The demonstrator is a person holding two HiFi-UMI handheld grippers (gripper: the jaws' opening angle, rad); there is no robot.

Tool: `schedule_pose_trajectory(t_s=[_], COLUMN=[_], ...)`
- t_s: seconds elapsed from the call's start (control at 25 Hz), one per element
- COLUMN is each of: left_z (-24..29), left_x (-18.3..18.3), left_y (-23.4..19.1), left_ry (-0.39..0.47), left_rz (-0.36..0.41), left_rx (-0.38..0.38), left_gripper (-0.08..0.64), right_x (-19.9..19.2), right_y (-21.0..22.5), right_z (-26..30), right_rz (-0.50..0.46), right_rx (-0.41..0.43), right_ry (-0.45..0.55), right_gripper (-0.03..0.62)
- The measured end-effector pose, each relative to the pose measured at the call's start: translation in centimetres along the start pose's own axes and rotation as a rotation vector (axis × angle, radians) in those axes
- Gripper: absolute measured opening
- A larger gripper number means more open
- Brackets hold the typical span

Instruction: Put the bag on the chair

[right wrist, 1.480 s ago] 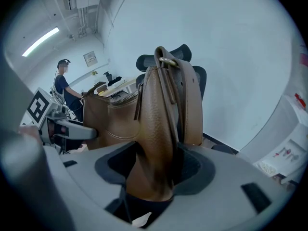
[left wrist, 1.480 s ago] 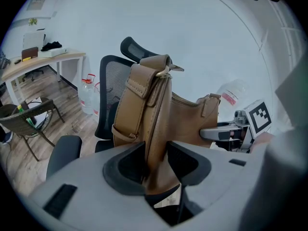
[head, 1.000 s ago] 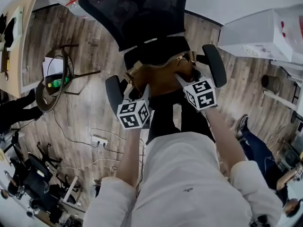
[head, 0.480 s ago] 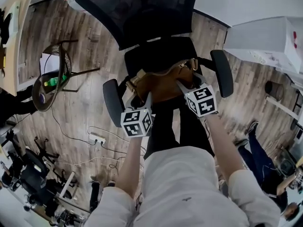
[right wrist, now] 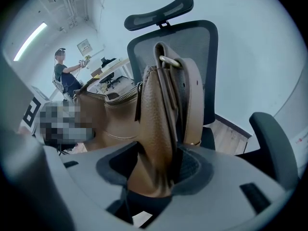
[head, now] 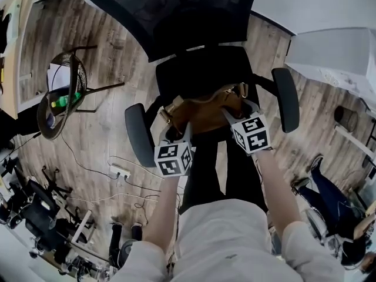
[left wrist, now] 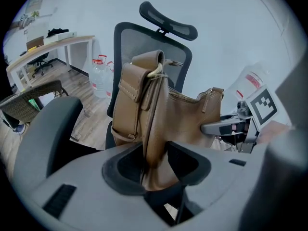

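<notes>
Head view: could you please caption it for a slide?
Left gripper and right gripper, its jaws just closed further, grip a tan bag by its ends over a black chair.

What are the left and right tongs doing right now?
Left tongs: closed on one end of the brown bag.
Right tongs: closed on the bag's other end, having just been closing further.

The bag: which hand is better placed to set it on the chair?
Right, slightly: both clamp the bag, but the right gripper, whose jaws have just been closing on it, sits further over the chair seat than the left gripper.
</notes>
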State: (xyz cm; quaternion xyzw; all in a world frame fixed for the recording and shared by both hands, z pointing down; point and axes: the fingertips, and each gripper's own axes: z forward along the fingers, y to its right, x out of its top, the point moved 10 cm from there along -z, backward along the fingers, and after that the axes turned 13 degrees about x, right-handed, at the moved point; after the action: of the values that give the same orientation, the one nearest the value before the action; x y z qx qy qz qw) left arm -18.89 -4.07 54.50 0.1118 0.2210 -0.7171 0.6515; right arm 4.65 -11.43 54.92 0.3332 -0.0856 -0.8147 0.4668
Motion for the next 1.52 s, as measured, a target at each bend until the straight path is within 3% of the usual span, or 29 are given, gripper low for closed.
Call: schedule_pose_trajectory(t_s=[0.28, 0.84, 1.52], left_z=[3.3, 8.6, 13.9], left_x=[-1.3, -1.6, 4.9], left_y=[-0.5, -1.5, -1.3], left_ry=[-0.073, -0.096, -0.062], left_rz=[-0.020, -0.005, 0.088], left_rx=[0.033, 0.059, -0.003], left_gripper=[0.144, 0.144, 0.146], right_x=[-1.5, -2.3, 2.7], right_y=[1.2, 4.5, 9.6], right_z=[2.4, 6.7, 8.3], right_rz=[0.015, 0.051, 0.035], right_rx=[-0.007, 0.029, 0.028], right_ry=[-0.032, -0.032, -0.028], right_gripper=[0.215, 0.212, 0.207])
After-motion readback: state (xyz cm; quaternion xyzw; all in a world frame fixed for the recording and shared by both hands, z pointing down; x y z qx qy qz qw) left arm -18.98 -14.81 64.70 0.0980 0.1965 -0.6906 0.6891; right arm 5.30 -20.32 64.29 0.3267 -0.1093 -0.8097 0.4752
